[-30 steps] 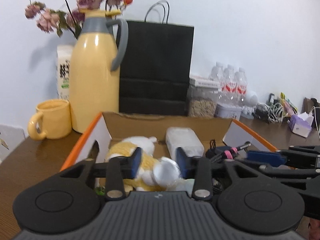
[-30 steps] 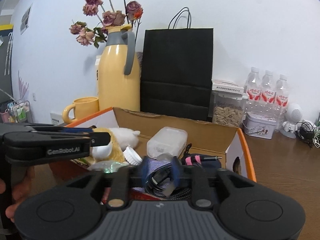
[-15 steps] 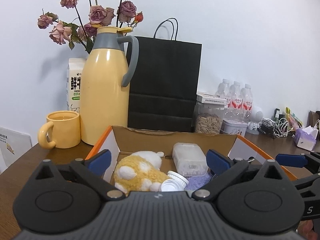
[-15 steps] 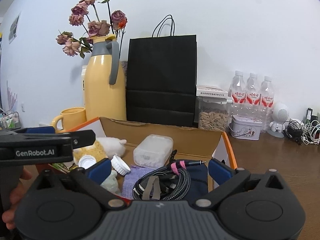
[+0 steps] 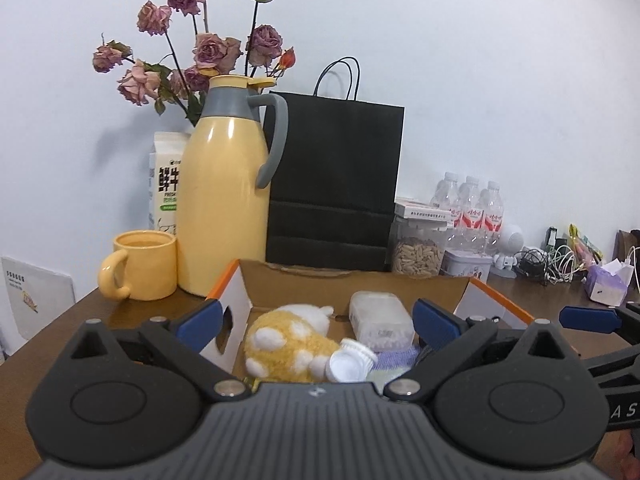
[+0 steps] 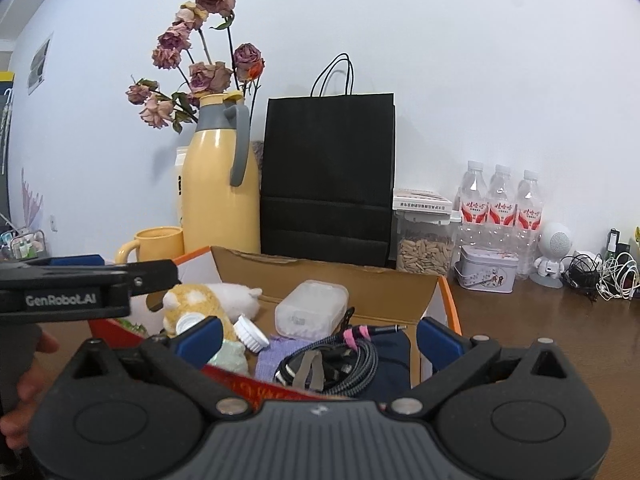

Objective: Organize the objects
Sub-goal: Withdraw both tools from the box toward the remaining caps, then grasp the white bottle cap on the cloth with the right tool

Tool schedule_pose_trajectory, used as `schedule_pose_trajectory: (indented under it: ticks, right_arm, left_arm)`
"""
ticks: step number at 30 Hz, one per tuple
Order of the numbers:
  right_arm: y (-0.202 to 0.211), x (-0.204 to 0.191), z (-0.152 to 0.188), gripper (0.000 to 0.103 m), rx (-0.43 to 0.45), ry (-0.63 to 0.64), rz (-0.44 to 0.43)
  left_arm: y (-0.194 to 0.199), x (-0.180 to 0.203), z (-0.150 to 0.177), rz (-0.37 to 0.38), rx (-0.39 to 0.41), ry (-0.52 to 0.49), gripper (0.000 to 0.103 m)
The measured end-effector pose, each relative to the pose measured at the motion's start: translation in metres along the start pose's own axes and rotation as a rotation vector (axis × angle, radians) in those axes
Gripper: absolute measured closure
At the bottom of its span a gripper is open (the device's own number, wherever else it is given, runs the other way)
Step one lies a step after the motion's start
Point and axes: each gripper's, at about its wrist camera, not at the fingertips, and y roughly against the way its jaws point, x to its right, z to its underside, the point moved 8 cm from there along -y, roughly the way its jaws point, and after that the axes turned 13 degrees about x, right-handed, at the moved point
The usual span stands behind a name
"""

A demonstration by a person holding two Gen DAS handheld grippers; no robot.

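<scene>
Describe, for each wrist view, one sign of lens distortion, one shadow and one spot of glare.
Left wrist view: dark rounded corners and a bowed table edge; the dried roses cast a soft shadow on the wall; a highlight streaks the yellow thermos.
Right wrist view: the wall curves inward at the frame's edges; the black paper bag shadows the wall beside it; faint sheen on the water bottles.

Between the jaws, a fuzzy yellow-and-white plush toy (image 5: 280, 344) lies in a matt brown cardboard box (image 5: 352, 286); beyond them stands a glossy yellow plastic-looking jug (image 5: 222, 200).
</scene>
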Motion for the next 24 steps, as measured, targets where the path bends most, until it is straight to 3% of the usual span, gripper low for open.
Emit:
schedule_pose_trajectory:
  ticks: [9,18,20,24]
  right_arm:
    - [0.031,-0.002,0.015,0.0,-0.024,0.002,0.011]
    - [0.045,-0.009,0.043,0.001,-0.131,0.017,-0.002]
    - [0.044,-0.014,0.047,0.007,-0.149,0.031,-0.013]
    - [0.039,-0.019,0.052,0.033,-0.18,0.042,-0.023]
  left_arm:
    - [0.031,-0.009,0.013,-0.023,-0.06,-0.005,0.0]
    - [0.047,-0.01,0.033,-0.015,-0.147,-0.023,0.0]
    - [0.051,-0.013,0.035,-0.026,-0.154,-0.016,0.0]
    - [0.055,-0.019,0.037,-0.043,-0.169,0.003,0.0]
